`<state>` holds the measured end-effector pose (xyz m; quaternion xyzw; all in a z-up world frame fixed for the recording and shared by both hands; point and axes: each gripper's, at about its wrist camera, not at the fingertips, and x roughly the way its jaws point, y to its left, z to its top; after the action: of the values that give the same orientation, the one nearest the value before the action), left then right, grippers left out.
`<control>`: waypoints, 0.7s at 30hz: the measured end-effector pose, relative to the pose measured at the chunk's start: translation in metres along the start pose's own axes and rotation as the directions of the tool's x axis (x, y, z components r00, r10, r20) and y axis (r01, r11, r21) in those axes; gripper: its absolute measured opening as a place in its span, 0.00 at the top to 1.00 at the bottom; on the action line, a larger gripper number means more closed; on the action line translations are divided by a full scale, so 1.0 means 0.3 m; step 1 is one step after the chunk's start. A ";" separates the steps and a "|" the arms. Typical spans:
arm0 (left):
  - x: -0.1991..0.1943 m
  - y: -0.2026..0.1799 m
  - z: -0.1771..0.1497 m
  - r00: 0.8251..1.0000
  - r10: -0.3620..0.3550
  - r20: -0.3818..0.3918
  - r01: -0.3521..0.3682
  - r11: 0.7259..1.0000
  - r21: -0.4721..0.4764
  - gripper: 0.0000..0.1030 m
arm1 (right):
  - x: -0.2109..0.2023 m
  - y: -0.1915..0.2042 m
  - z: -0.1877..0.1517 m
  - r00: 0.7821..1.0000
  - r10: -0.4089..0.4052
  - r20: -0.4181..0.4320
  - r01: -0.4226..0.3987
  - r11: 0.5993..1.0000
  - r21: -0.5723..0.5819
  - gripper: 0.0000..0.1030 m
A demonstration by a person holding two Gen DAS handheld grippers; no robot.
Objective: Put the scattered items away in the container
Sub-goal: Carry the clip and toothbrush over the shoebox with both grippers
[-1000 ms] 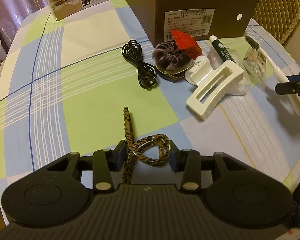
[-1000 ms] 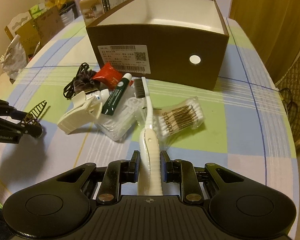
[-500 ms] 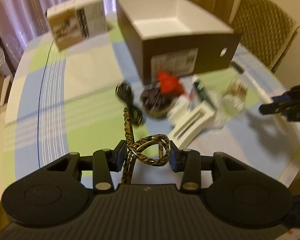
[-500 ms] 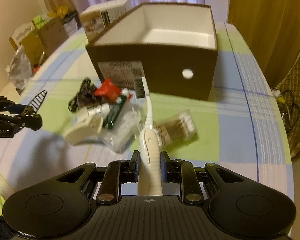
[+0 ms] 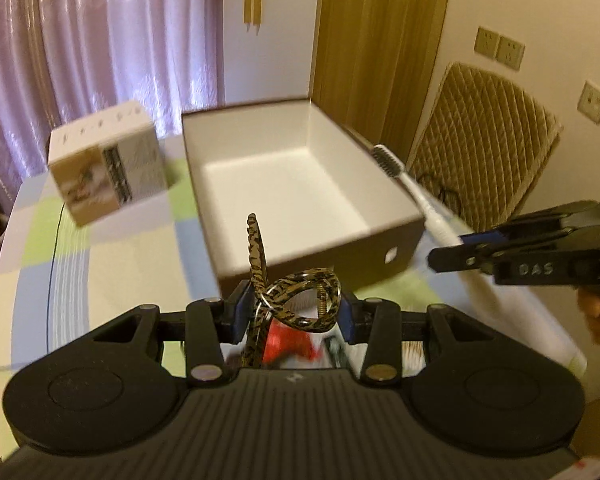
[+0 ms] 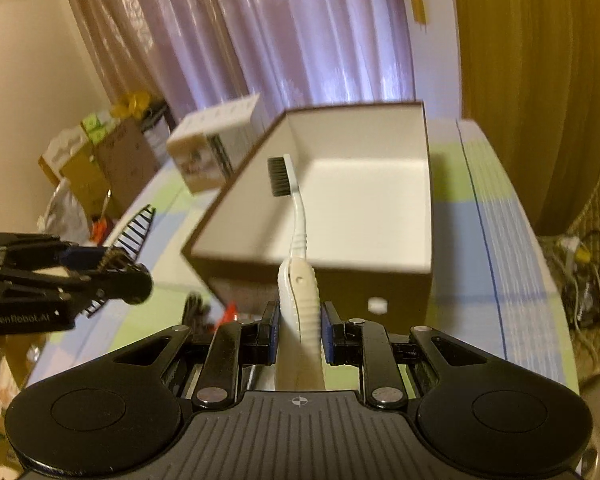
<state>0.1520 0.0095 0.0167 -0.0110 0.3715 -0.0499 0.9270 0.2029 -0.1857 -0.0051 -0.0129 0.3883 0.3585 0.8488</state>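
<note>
1. At far left on the desk (image 5: 112, 248) stands a small printed carton (image 5: 104, 168), well apart from the work.
2. Left gripper (image 5: 290, 312): jaws clenched on a leopard-print hair clip (image 5: 296, 296), light, stiff, likely springy; its looped end is the grip.
3. Beyond, the brown container (image 5: 320, 248) sits open and empty.
4. Right gripper (image 6: 300, 330): jaws grasping the white toothbrush (image 6: 298, 240) by its ribbed handle, a light, rigid thing, its head over the container.

"GenRobot.AI" on left gripper (image 6: 112, 276)
</note>
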 end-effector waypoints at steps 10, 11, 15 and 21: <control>0.163 0.048 0.225 0.999 -0.004 0.043 0.007 0.999 -0.054 0.64 | 0.182 -0.058 0.206 0.999 -0.044 0.013 0.044 0.999 -0.002 0.82; 0.187 0.057 0.240 0.999 -0.011 0.037 0.014 0.997 -0.071 0.64 | 0.208 -0.065 0.218 0.999 -0.051 0.005 0.051 0.999 -0.002 0.82; 0.292 0.084 0.285 1.000 -0.029 0.000 0.029 0.992 -0.124 0.64 | 0.307 -0.108 0.255 0.997 -0.067 -0.031 0.068 0.998 0.012 0.82; 0.462 0.129 0.298 0.997 -0.012 -0.079 -0.001 0.987 -0.163 0.64 | 0.435 -0.144 0.261 0.990 -0.086 -0.114 0.086 0.996 -0.009 0.82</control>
<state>0.3166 0.0325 -0.0161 -0.0859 0.4110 -0.0223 0.9073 0.3382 -0.1162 -0.0486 -0.0520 0.4346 0.3211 0.8398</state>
